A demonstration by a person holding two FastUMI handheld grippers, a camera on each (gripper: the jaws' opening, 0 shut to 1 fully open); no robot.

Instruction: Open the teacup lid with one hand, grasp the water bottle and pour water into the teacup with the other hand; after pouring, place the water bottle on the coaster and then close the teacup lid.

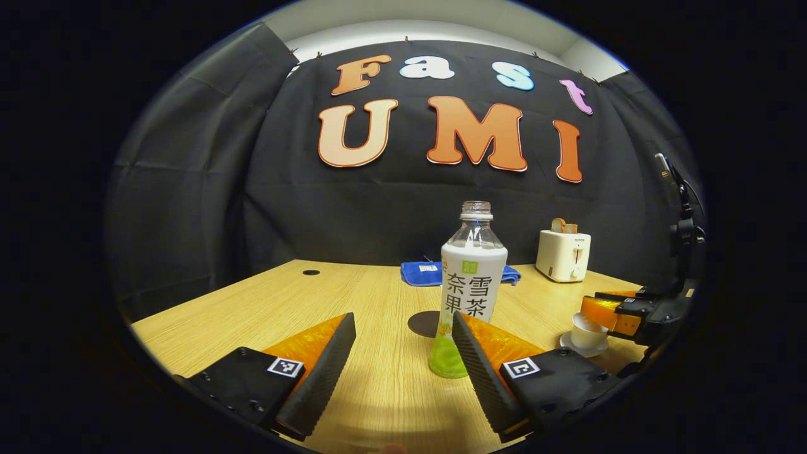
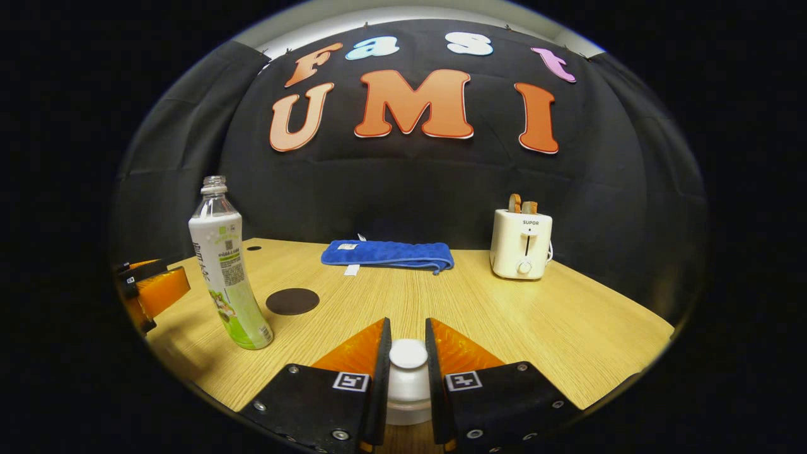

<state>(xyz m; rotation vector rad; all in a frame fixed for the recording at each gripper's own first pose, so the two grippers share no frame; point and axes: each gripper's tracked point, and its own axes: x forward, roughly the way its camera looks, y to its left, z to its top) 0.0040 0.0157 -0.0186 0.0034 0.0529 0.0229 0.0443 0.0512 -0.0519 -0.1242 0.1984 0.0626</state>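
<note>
Wood-grain surface [image 2: 536,315] runs back to a black cloth wall in both views.

Left gripper view, left to right: the left gripper [image 1: 403,353] is spread wide, its two ribbed fingers low over the surface with nothing between them. The water bottle [image 1: 471,284] stands upright and uncapped just beyond the gripper, its base beside the tip of the finger on the right; contact cannot be confirmed. A dark round coaster [image 1: 423,323] lies flat just behind and to the left of the bottle, bare. A folded blue cloth [image 1: 421,273] sits farther back, partly hidden by the bottle. A white toaster [image 1: 563,255] with bread slices in its slots stands near the wall. At the right edge, the teacup [image 1: 586,332] rests on a saucer with the right gripper [image 1: 605,313] at its top.

Right gripper view, left to right: the left gripper [image 2: 154,290] appears at the edge, near the bottle [image 2: 228,271]. The coaster [image 2: 292,301] lies to the right of the bottle, apart from it. The cloth [image 2: 388,253] and toaster [image 2: 522,243] are at the back. The right gripper [image 2: 408,353] is narrowed, both fingers pressing the white knob of the teacup lid [image 2: 408,362]. Whether the lid is seated or lifted cannot be told.
</note>
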